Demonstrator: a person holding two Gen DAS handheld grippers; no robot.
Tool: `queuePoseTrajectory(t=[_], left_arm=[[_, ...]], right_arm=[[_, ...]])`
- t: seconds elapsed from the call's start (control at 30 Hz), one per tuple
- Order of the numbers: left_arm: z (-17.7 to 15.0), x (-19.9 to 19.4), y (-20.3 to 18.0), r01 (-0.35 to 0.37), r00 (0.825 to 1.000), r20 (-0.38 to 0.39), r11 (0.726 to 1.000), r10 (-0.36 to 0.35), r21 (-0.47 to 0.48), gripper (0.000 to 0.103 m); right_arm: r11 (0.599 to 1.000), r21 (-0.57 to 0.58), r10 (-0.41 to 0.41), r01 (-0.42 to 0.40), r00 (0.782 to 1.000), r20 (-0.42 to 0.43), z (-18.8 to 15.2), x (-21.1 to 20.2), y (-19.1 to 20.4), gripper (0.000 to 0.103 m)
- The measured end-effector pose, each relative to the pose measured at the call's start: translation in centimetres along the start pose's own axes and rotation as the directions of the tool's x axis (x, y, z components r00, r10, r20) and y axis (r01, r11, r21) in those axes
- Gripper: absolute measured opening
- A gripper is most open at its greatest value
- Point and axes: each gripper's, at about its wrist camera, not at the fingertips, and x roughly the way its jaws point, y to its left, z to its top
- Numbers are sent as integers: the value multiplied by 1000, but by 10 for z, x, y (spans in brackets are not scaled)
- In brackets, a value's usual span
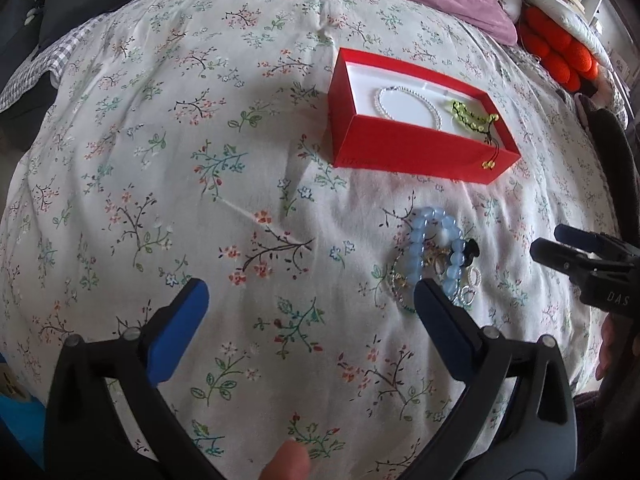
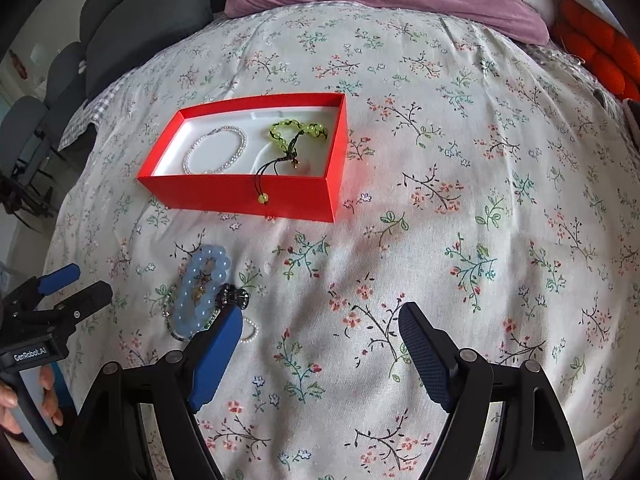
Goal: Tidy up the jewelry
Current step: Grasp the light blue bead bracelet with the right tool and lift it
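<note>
Inside the red box (image 2: 240, 196) lie a pearl bracelet (image 2: 216, 150) and a green one (image 2: 298, 132); beside the box, the blue bead bracelet (image 2: 204, 284) pile waits; left gripper (image 1: 312, 320) and right gripper (image 2: 320, 344) fingers wide open, holding nothing.

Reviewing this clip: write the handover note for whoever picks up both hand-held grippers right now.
Left hand-held gripper: open, empty, above the floral bedspread, its right finger beside the loose pile.
Right hand-held gripper: open, empty, its left finger at the pile's edge.
Done: pearl bracelet and yellow-green bead bracelet are in the red box, one cord end hanging over the front wall.
Left: blue bead bracelet, black hair clip and the small tangled pieces beneath it still lie on the bedspread.
</note>
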Motion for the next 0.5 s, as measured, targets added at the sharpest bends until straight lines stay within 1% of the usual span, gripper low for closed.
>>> queuePoseTrajectory(t=[0.17, 0.27, 0.37, 0.47, 0.5], left_arm=[[-8, 13, -6, 2, 999, -48, 998, 2, 70, 102], [-10, 16, -11, 20, 998, -68, 995, -13, 98, 102], [-9, 17, -15, 44, 995, -94, 994, -34, 100, 102], [-8, 18, -20, 51, 994, -101, 992, -39, 114, 102], [-8, 18, -22, 51, 994, -102, 991, -39, 120, 100]], right_arm=[[1000, -12, 1, -1, 999, -49, -5, 14, 2, 82], [1000, -24, -4, 2, 998, -70, -7, 20, 5, 82], [999, -30, 9, -11, 997, -78, -6, 23, 8, 82], [999, -36, 30, -33, 997, -71, -2, 24, 14, 82], [998, -37, 42, -44, 997, -67, 1, 24, 17, 82]])
